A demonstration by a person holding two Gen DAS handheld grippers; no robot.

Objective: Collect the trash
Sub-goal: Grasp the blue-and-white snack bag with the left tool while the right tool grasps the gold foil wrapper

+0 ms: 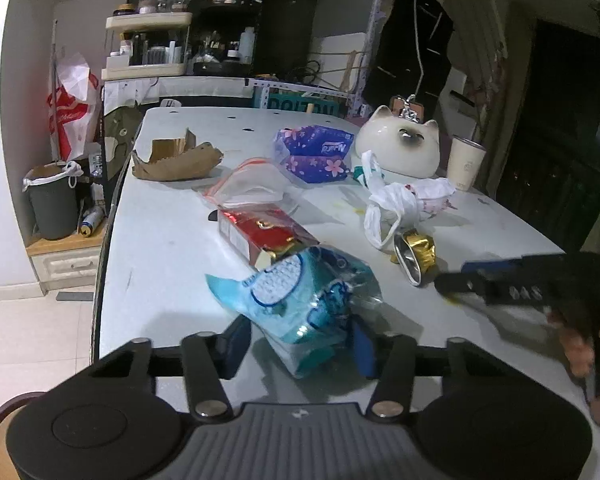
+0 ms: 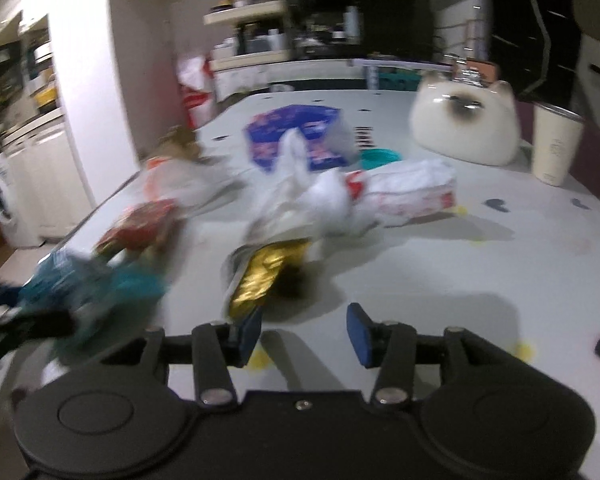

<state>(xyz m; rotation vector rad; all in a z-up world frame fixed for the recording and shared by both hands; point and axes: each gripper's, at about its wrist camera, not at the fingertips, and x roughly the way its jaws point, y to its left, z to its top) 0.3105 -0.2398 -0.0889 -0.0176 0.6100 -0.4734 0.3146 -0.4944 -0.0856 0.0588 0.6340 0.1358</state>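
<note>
A light blue plastic packet [image 1: 308, 300] lies on the white table [image 1: 160, 280], leaning on a red box [image 1: 260, 228]. Its near end sits between the pads of my left gripper [image 1: 299, 349]. The right pad touches it and a sliver of gap shows at the left pad, so the gripper is open. A crushed gold can [image 2: 260, 276] lies against a knotted white plastic bag [image 2: 320, 200]. My right gripper [image 2: 304, 334] is open just in front of the can, whose near end reaches the left fingertip [image 2: 248, 328]. Only bare table shows between its pads.
A torn brown paper bag [image 1: 176, 160], a zip bag [image 1: 248, 188] and a purple tissue pack [image 1: 316, 152] lie farther back. A cat-shaped jar [image 1: 400, 148] and a paper cup [image 1: 466, 162] stand at the far right. A lined bin [image 1: 54, 204] stands on the floor to the left.
</note>
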